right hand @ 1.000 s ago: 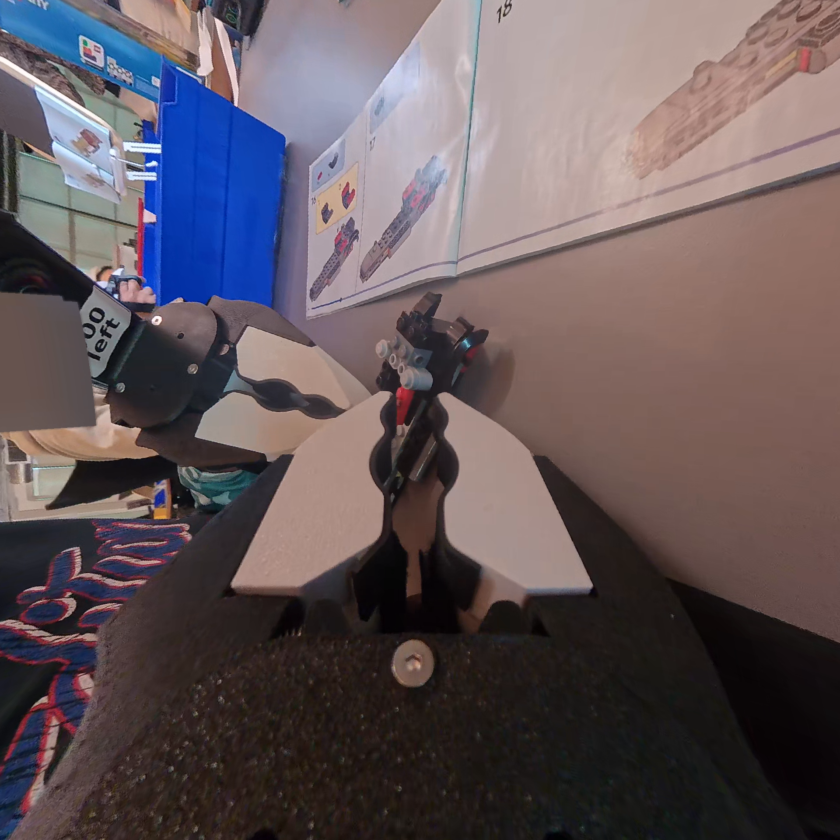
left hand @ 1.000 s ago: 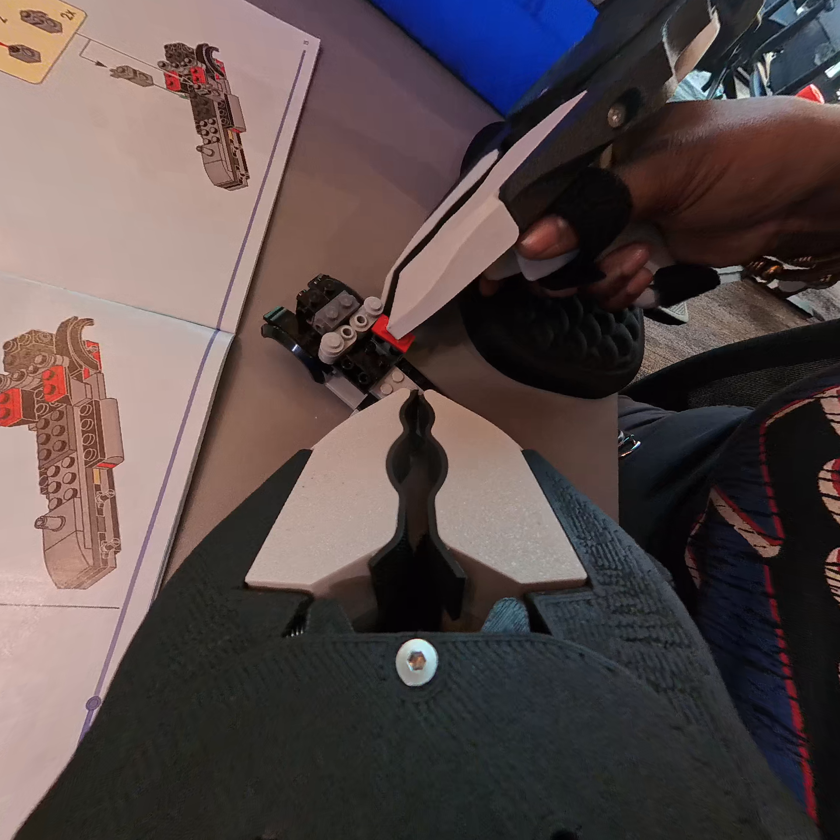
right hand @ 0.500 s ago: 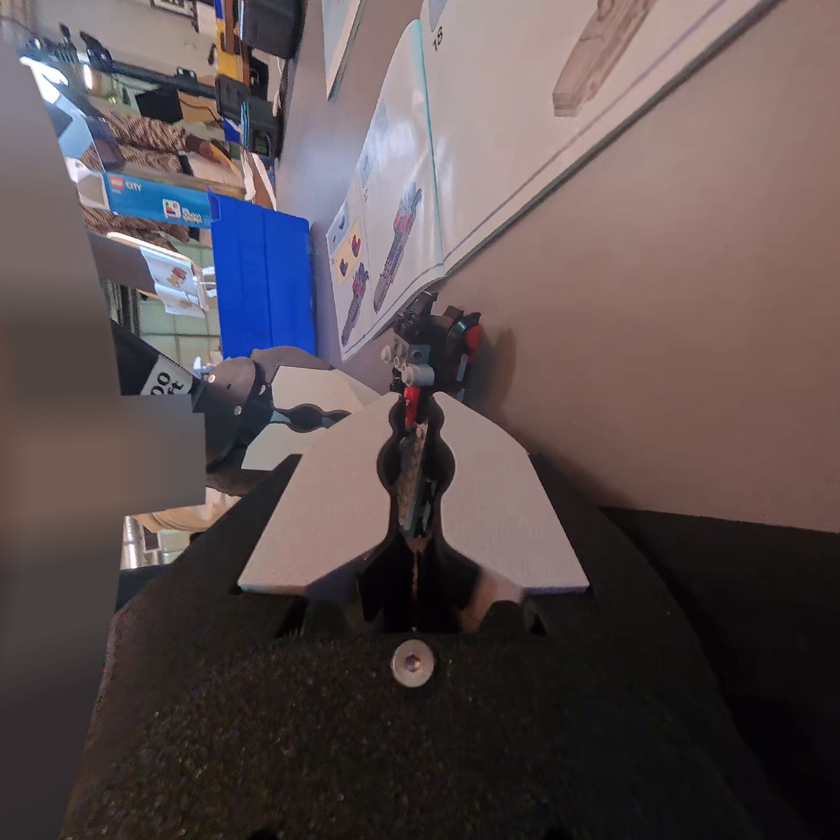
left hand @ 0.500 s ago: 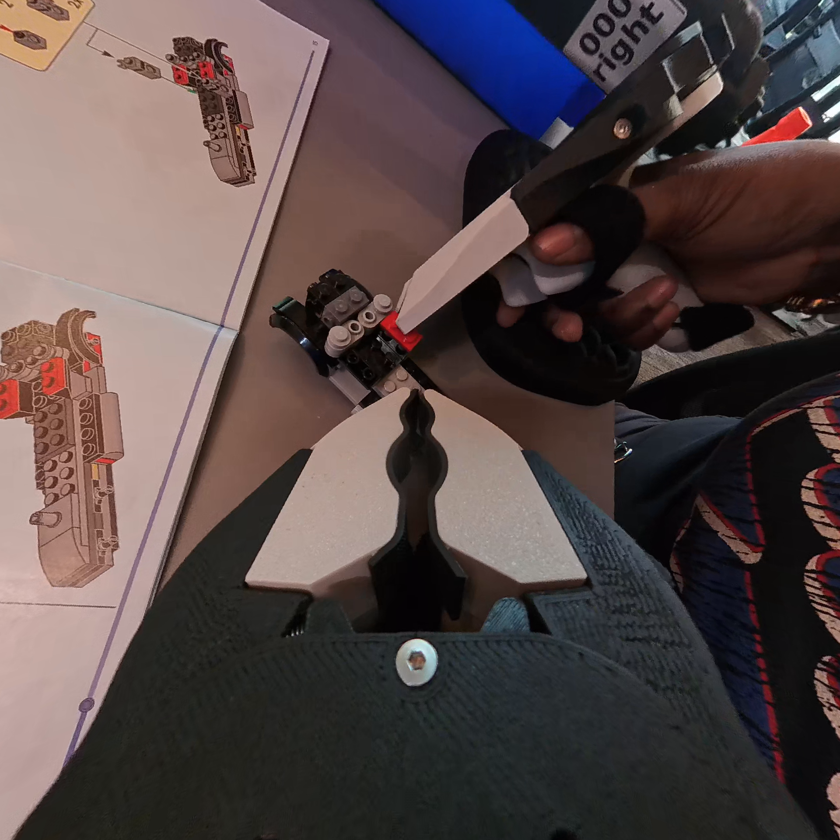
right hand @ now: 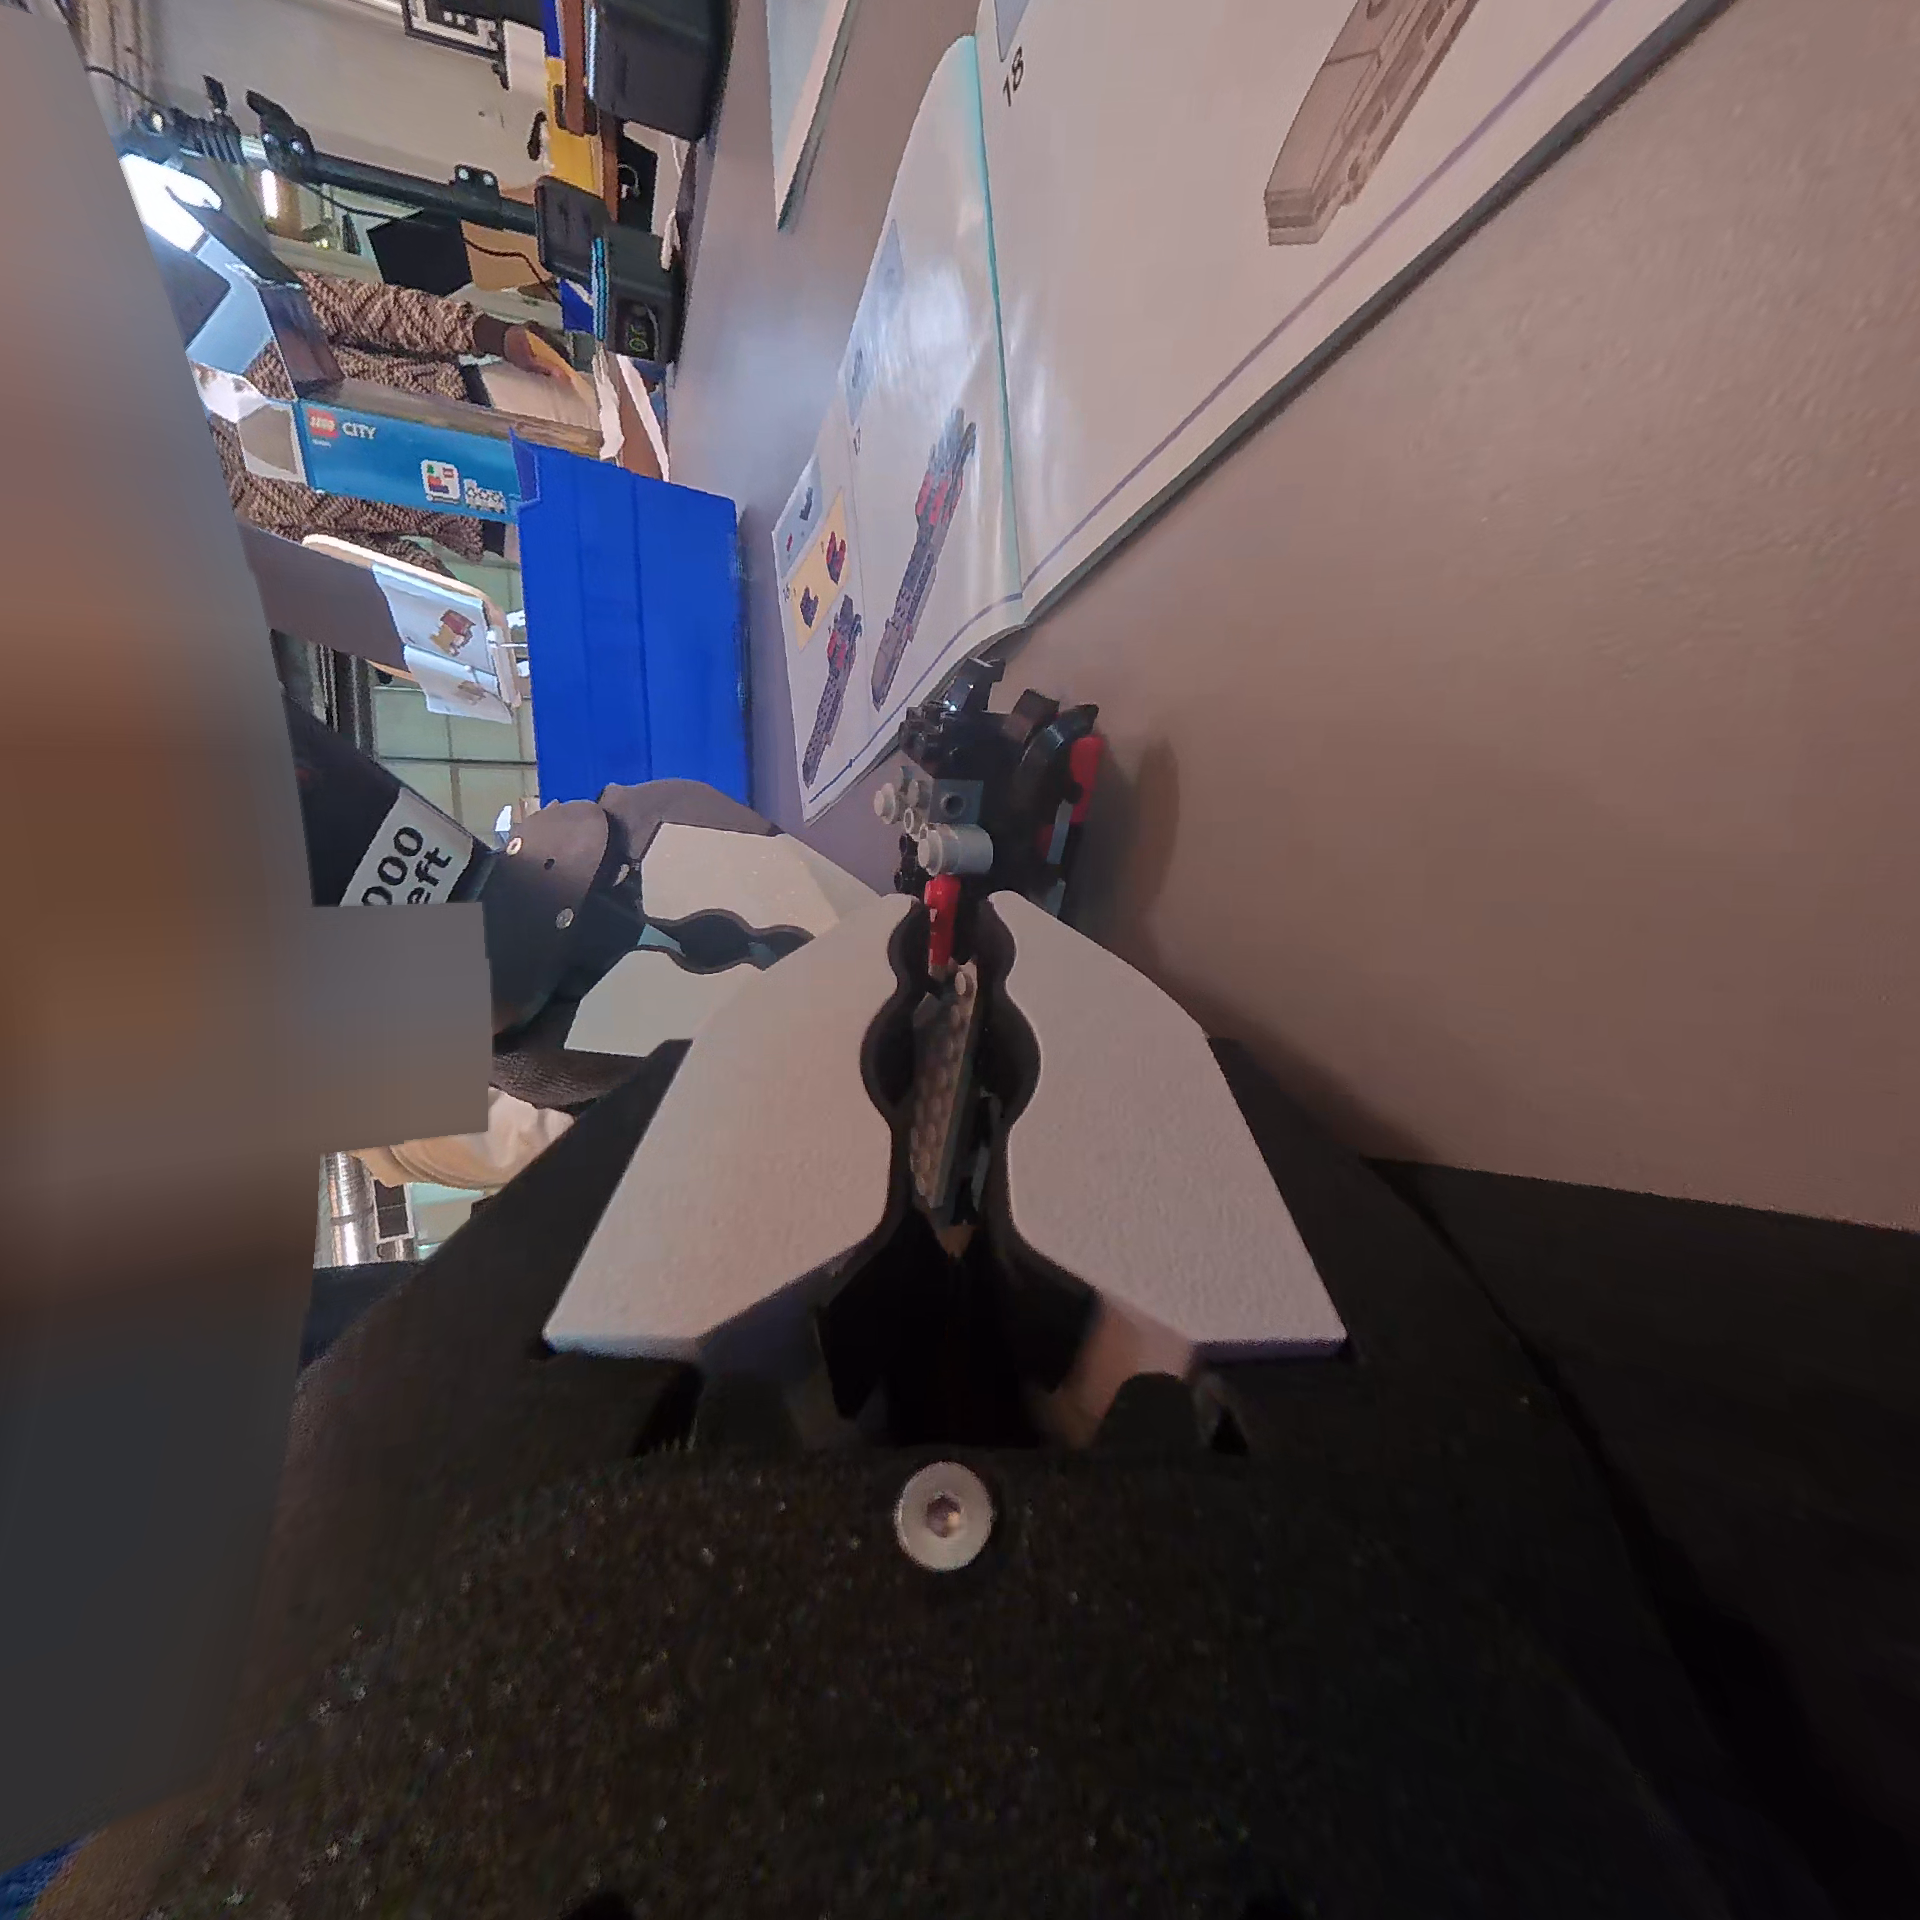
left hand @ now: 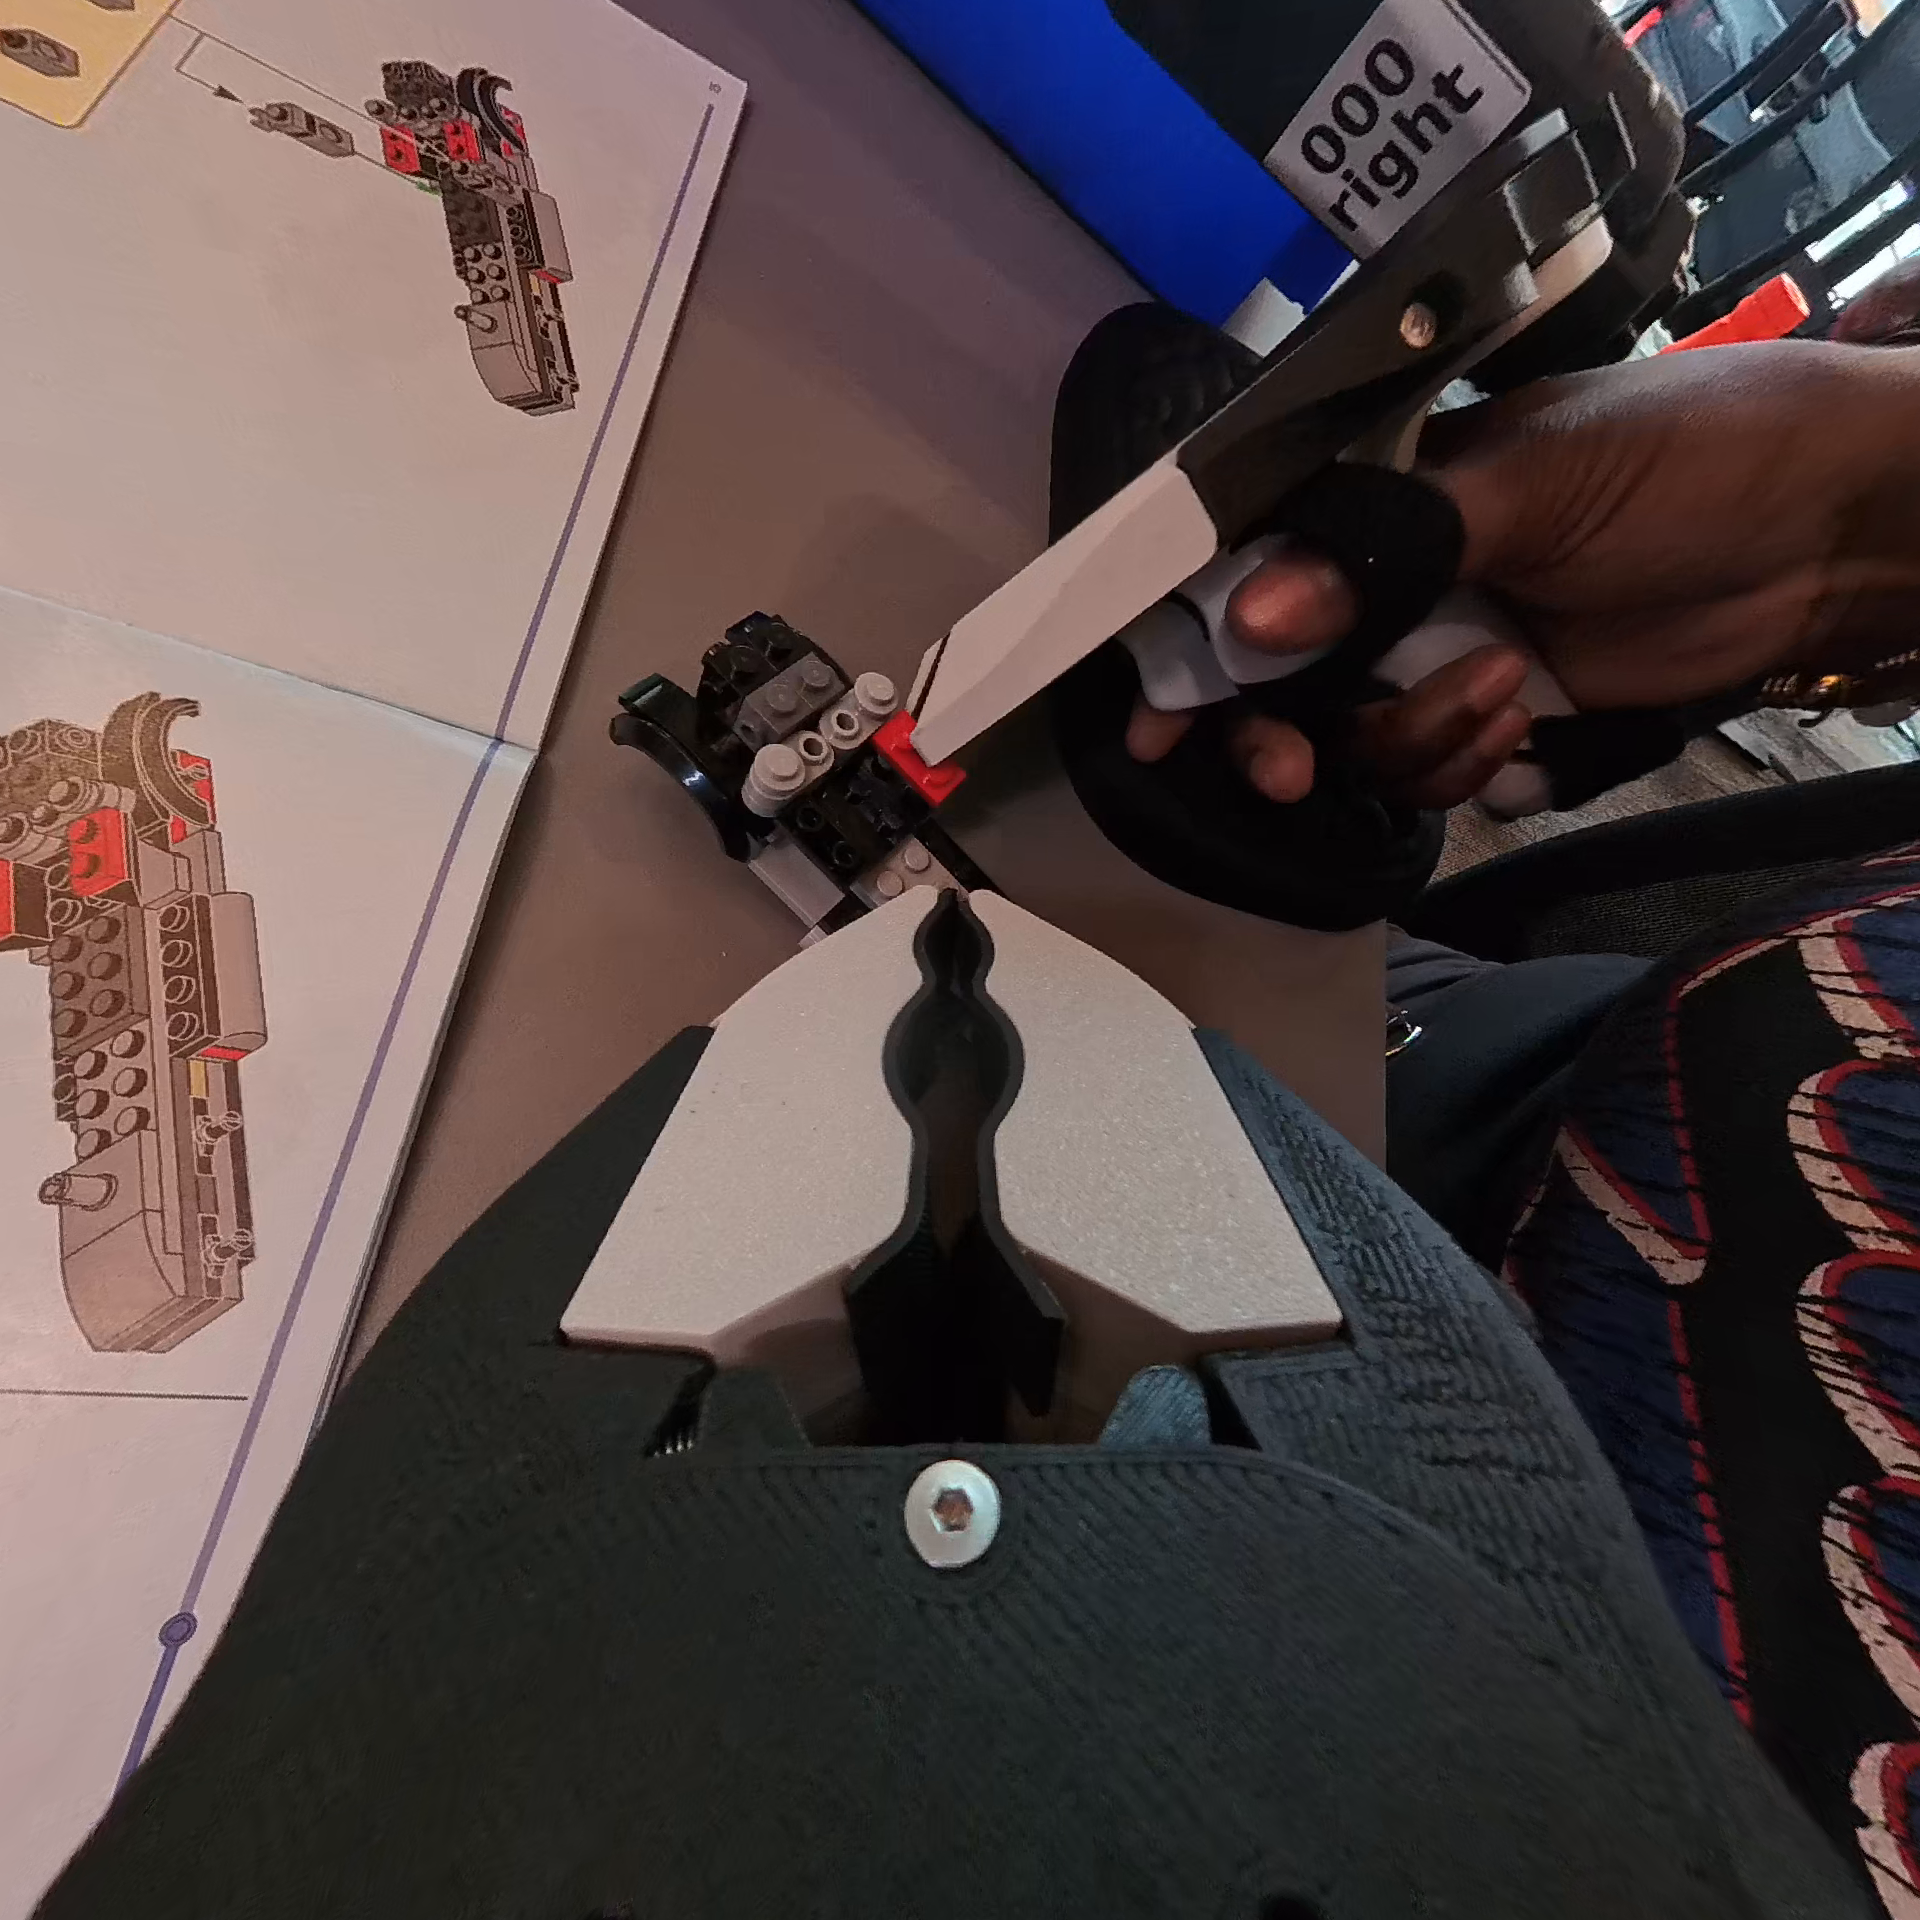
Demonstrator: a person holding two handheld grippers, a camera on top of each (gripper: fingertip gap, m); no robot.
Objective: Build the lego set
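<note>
A small black, grey and red lego model (left hand: 805,769) lies on the grey table (left hand: 831,416), and also shows in the right wrist view (right hand: 966,800). My right gripper (left hand: 935,717) comes in from the right, shut on a small red plate (left hand: 920,758) that touches the model's side. In its own view the red plate (right hand: 940,914) sits between its tips (right hand: 951,914). My left gripper (left hand: 951,899) is shut, with its tips over the model's near end. Whether it grips the model is hidden. It also shows at the left in the right wrist view (right hand: 790,932).
An open instruction booklet (left hand: 260,468) lies left of the model. A blue bin (left hand: 1091,135) stands behind it. A hand (left hand: 1662,540) holds the right gripper. The table edge (left hand: 1377,1039) runs close on the right, with a person's patterned clothing (left hand: 1714,1247) beyond. Both grippers' tips are close together, under 4 cm apart.
The right gripper has tilted its body upward while its tips stayed with the red plate at the model. The left gripper and model have barely shifted.
</note>
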